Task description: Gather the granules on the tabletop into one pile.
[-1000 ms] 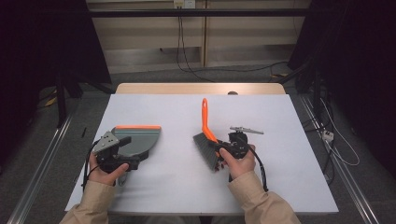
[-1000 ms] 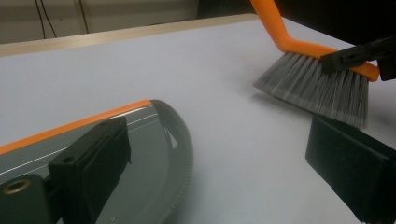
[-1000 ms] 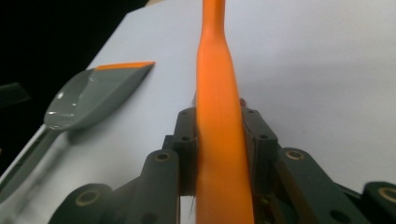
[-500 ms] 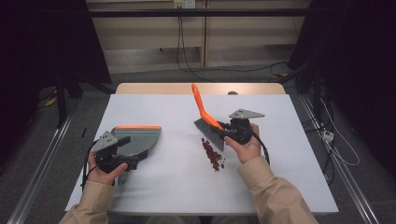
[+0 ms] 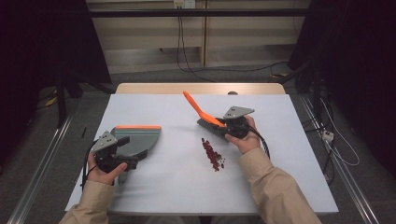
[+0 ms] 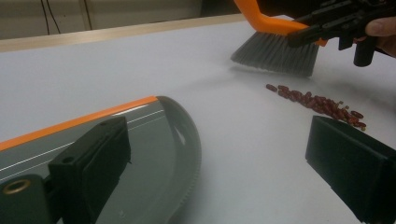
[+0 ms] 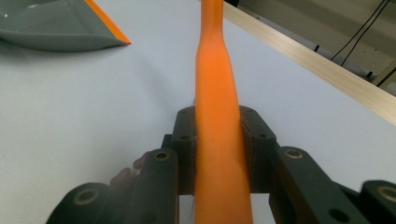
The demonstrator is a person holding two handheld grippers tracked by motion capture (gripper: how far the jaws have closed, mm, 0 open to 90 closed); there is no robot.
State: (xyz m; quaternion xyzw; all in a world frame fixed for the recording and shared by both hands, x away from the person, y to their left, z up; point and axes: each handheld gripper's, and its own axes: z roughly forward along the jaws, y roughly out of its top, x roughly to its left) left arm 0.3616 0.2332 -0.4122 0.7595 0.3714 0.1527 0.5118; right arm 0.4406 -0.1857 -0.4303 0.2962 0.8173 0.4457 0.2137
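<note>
Right tool (image 5: 223, 127) clamps the brush (image 5: 205, 120) by its orange handle, just beyond the beans (image 5: 212, 154). Left tool (image 5: 122, 154), jaws wide, holds nothing; the dustpan (image 5: 140, 137) lies left of the beans.

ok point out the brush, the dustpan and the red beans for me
brush (image 5: 211, 127), high view, on the grey bristle head
dustpan (image 5: 140, 139), high view, on the grey pan floor
red beans (image 5: 212, 154), high view, on the middle of the row

Orange-handled brush (image 5: 205, 119) tilted above red beans (image 5: 212, 154); grey dustpan (image 5: 137, 139) flat
</note>
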